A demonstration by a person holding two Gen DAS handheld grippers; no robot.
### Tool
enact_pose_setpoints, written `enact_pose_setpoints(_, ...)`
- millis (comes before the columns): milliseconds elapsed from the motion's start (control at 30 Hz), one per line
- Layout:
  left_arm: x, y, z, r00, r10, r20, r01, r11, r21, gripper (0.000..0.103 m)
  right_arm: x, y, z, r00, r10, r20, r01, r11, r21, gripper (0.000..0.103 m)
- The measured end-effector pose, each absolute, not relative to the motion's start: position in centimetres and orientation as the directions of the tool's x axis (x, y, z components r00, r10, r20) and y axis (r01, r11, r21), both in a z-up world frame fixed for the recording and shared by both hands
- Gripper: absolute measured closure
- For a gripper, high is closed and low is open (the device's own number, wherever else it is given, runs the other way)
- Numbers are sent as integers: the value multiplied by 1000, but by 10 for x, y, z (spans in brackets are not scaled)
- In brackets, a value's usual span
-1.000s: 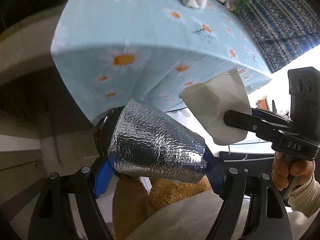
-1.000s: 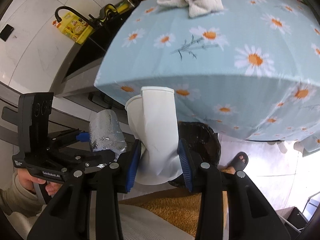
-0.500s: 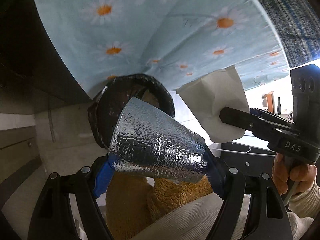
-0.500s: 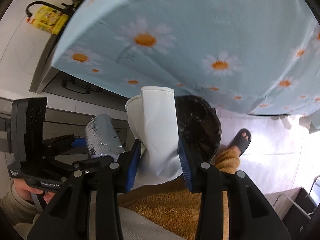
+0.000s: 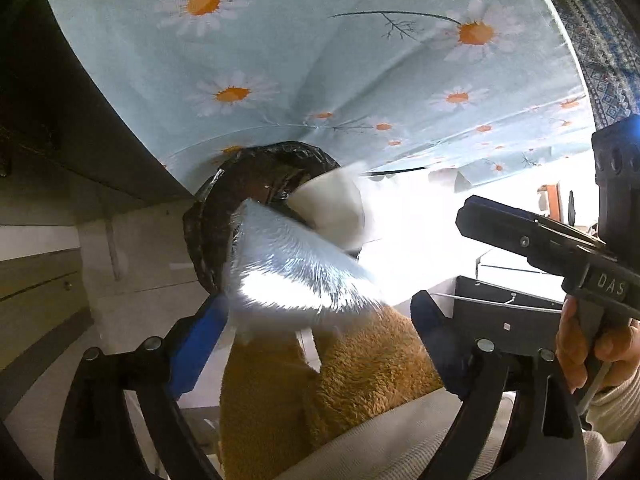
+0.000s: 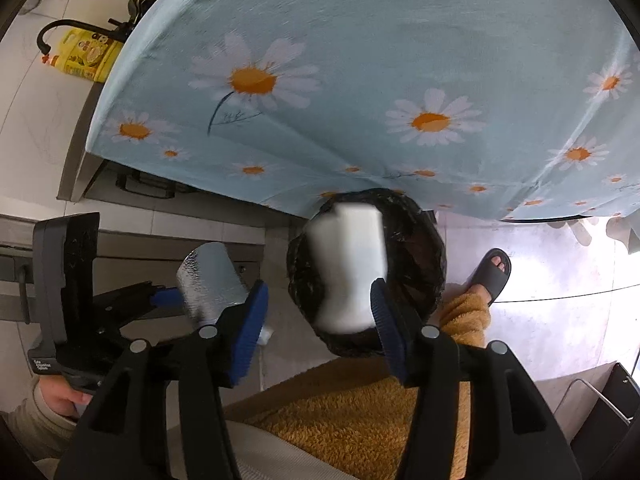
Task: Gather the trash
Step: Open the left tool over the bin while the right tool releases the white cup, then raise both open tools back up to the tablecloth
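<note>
daisy tablecloth [image 6: 360,60] hangs over table | pale tiled floor [image 6: 560,264] | bright glare

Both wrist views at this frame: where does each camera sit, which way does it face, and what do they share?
Left wrist: on the left gripper, facing down at the bin; jaws just opened, foil cup dropping; orange trousers, right hand show.
Right wrist: on the right gripper, over the same bin; jaws just opened, white cup falling; sandalled foot shows.
Shared: bin, both cups, daisy tablecloth.
</note>
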State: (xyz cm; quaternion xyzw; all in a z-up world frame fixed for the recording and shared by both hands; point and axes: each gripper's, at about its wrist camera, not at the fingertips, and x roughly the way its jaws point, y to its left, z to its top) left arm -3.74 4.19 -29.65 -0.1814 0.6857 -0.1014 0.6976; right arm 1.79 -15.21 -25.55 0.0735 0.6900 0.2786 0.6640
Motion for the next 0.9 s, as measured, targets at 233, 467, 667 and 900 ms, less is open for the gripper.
enact_pose_setpoints(233, -34, 44, -296, 45, -379, -924, -122, 916, -381, 13, 22, -159, -250, -89, 474, -876, -254, 840, 480, 49)
enact_pose_setpoints(467, -33, 47, -288, 60, -397, -916, -116, 909, -401, 13, 23, -164, -245, -73, 472, -879, -250, 844, 474, 49)
enact_pose_setpoints(667, -31, 47, -276, 86, -401, -912, -105, 907, -408, 13, 23, -166, -235, -52, 470, -881, -259, 846, 466, 49)
enact_pose_setpoints(900, -29, 52, -256, 141, -380, -914, -96, 914, -395, 13, 24, -164, -215, -1, 469, -883, -299, 842, 448, 45)
